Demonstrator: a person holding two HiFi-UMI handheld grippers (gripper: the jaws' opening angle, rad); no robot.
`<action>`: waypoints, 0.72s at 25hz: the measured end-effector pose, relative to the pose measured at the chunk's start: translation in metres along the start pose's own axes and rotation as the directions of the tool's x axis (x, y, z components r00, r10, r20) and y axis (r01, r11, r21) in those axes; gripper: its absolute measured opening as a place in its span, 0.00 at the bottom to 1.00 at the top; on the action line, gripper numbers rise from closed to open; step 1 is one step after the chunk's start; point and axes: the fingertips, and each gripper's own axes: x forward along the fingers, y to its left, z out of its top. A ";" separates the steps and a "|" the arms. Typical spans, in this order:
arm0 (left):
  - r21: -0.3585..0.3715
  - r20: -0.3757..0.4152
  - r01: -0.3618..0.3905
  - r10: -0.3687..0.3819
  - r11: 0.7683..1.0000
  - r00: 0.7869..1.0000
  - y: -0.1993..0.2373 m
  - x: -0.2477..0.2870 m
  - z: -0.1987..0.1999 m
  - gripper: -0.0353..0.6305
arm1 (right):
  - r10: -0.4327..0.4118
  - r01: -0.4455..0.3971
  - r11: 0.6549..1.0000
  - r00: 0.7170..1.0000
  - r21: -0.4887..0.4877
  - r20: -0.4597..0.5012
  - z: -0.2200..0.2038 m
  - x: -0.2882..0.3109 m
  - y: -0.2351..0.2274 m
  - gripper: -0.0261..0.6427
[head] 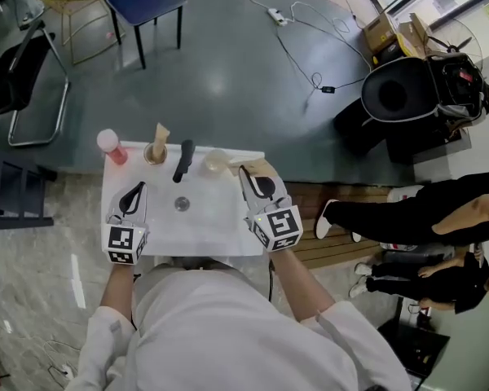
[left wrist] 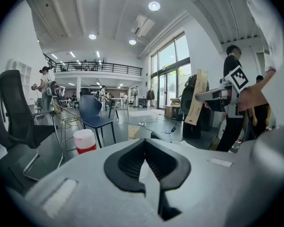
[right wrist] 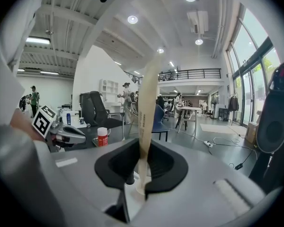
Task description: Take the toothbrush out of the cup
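Tan paper-wrapped toothbrush (right wrist: pixel 146 103) standing upright, right gripper (right wrist: pixel 141 171) clamping it, apparently already hanging clear of clear cup (head: pixel 216 161); setting down likely remaining. Left gripper (left wrist: pixel 146 161) hovering closed, empty.

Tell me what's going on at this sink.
A person works over a white sink with a gripper in each hand. The right gripper is shut on a paper-wrapped toothbrush and holds it upright. It looks clear of the cup at the sink's back edge. The left gripper is shut on nothing, on the sink's left side.
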 end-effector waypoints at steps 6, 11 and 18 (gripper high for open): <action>-0.006 -0.034 -0.007 0.007 1.000 0.999 0.004 0.021 -0.023 0.06 | -0.002 0.002 1.000 1.000 0.000 0.014 0.010 -0.018 0.001 0.10; -0.007 -0.091 -0.010 0.010 1.000 0.996 0.009 0.040 -0.048 0.07 | -0.012 0.012 1.000 1.000 -0.006 0.016 0.015 -0.030 -0.001 0.10; -0.016 -0.143 -0.018 0.016 1.000 0.990 0.020 0.068 -0.068 0.09 | -0.023 0.023 1.000 0.999 -0.020 0.027 0.028 -0.042 -0.003 0.10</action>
